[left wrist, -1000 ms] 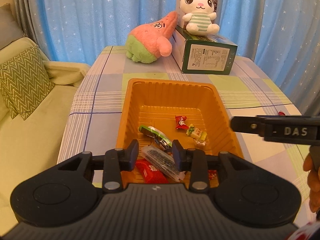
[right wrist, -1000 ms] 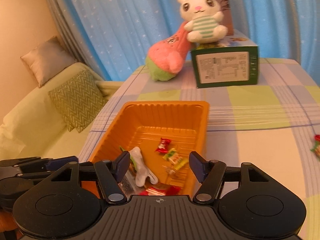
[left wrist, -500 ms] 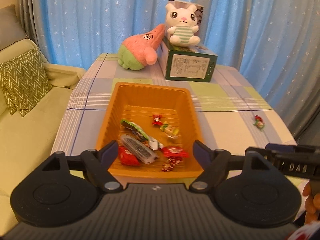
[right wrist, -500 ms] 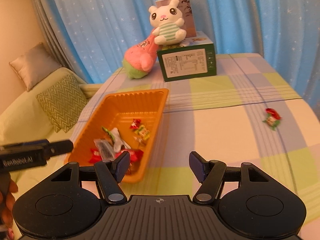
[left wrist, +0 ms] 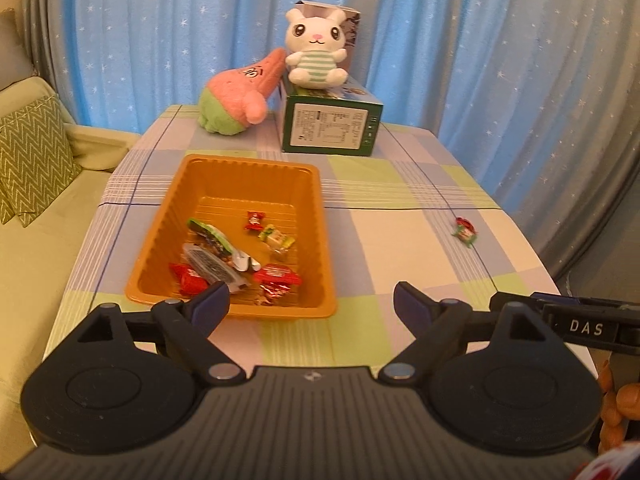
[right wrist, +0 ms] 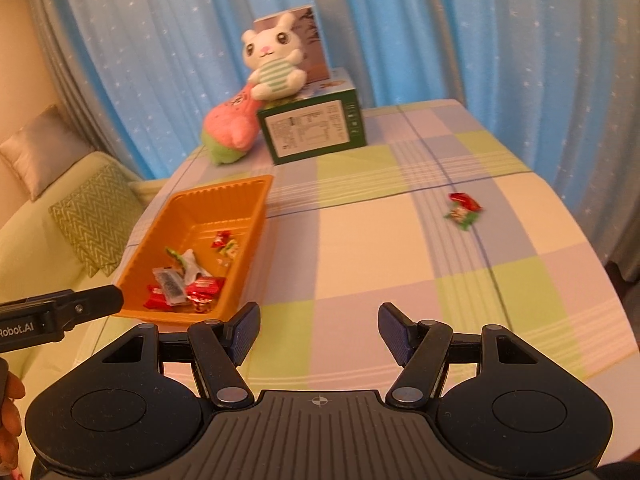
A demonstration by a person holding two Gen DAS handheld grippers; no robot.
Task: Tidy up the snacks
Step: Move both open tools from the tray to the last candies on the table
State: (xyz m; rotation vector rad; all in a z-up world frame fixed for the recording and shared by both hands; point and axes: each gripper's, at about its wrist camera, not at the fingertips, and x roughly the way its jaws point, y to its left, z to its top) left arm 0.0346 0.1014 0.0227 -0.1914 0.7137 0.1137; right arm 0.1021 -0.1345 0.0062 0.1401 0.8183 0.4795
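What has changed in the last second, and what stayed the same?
The left claw opened, released a snack into the orange plastic tray, and both claws pulled back; the right claw was open throughout. The red-green wrapped candy on the checked tablecloth remains untouched.

Warm, yellowish indoor light, even, soft shadows only. Strong fisheye bend and dark vignette at corners. Left wrist view sharp; right wrist view slightly motion-blurred, worst on plush rabbit [right wrist: 273, 65] and curtain [right wrist: 440, 28].
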